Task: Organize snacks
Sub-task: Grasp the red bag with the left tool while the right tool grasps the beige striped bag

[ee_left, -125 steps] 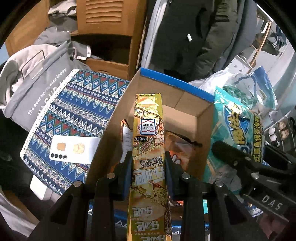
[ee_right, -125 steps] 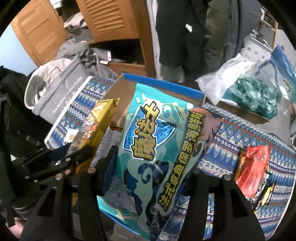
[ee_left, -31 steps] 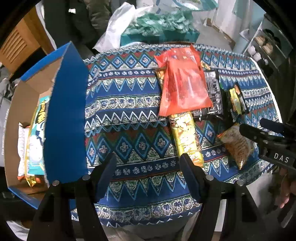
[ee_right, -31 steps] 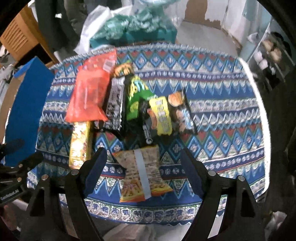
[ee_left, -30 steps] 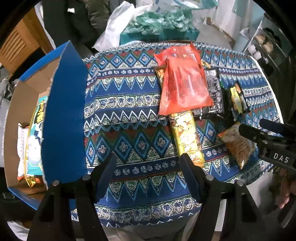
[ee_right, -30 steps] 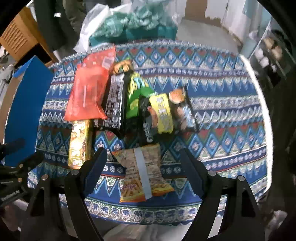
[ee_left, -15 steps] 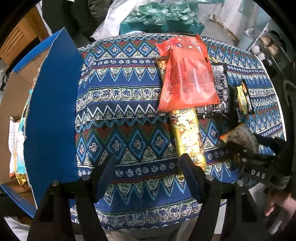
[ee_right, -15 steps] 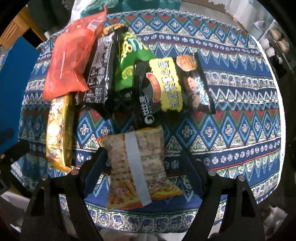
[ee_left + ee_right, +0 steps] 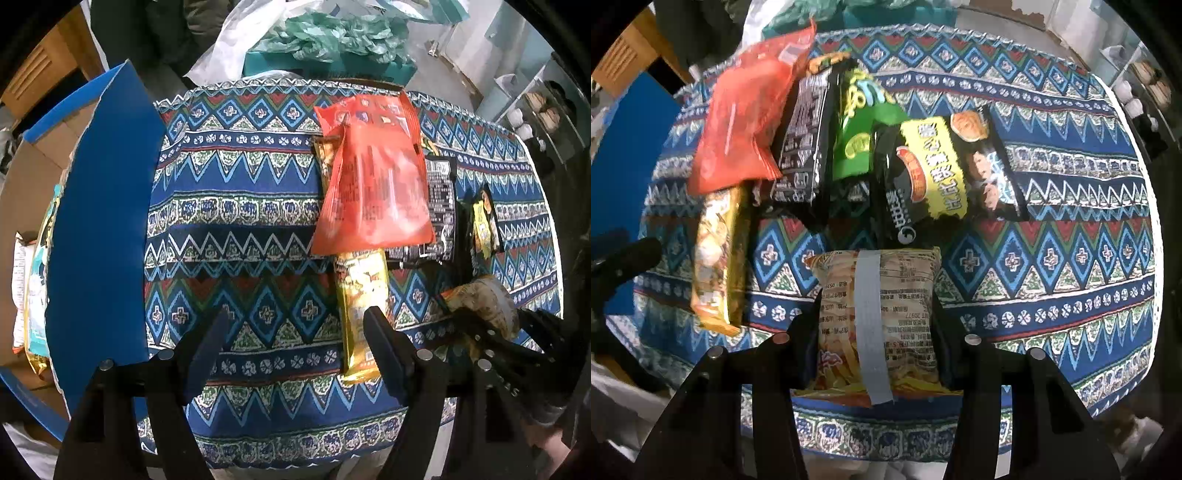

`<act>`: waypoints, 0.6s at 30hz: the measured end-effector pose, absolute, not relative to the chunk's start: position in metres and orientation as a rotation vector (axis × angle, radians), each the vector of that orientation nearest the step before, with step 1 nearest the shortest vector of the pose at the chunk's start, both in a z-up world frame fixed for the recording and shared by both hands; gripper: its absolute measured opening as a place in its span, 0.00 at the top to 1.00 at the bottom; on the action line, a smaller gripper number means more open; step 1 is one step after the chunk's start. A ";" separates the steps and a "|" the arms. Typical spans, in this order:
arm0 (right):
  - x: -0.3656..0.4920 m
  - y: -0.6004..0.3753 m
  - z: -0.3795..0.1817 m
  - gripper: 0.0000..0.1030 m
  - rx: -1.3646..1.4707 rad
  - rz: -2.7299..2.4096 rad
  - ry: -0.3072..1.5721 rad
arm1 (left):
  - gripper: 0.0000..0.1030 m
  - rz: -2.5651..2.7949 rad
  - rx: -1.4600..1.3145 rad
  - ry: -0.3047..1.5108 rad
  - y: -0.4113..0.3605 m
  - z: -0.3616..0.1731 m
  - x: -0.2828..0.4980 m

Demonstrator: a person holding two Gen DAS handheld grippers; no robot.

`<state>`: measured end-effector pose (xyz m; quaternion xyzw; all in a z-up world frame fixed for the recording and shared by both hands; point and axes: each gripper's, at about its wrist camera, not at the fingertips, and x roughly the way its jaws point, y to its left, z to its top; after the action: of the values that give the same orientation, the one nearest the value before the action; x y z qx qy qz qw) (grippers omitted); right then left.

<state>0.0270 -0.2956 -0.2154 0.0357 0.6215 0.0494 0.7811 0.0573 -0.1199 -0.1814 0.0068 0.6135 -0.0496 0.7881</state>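
Observation:
Snack packs lie on a patterned cloth [image 9: 240, 206]. My right gripper [image 9: 873, 321] has its jaws on both sides of a beige chip bag [image 9: 879, 314] with a grey seam, touching it. That bag also shows in the left wrist view [image 9: 484, 302]. My left gripper [image 9: 295, 332] is open and empty above the cloth, just left of a long gold pack [image 9: 360, 310]. A red bag [image 9: 373, 184], a black pack [image 9: 805, 147], a green bag [image 9: 857, 125] and a black-and-yellow bag [image 9: 923, 173] lie behind. A cardboard box [image 9: 99, 236] with a blue flap holds snacks at the left.
A white plastic bag and teal packing [image 9: 332, 40] lie beyond the table's far edge. The cloth's front edge [image 9: 923, 435] hangs close under my right gripper. Shelves with small items [image 9: 546, 114] stand at the far right.
Both grippers dropped their earlier packs into the box and swung to the table. Over the last second my right gripper came down and closed its jaws around the beige chip bag.

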 end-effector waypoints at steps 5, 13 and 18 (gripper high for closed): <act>0.027 -0.305 -0.198 0.53 0.115 0.101 1.301 | 0.22 -0.111 -0.034 1.332 -0.120 -0.181 0.065; 0.055 -0.315 -0.172 0.53 0.116 0.092 1.241 | 0.22 -0.136 -0.077 1.325 -0.128 -0.173 0.096; 0.074 -0.314 -0.155 0.53 0.067 0.100 1.201 | 0.18 -0.145 -0.098 1.308 -0.137 -0.171 0.119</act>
<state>0.0738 -0.3140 -0.1554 0.0315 0.5647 0.0468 0.8234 0.1186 -0.1369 -0.1710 -0.0456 0.6075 -0.0673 0.7901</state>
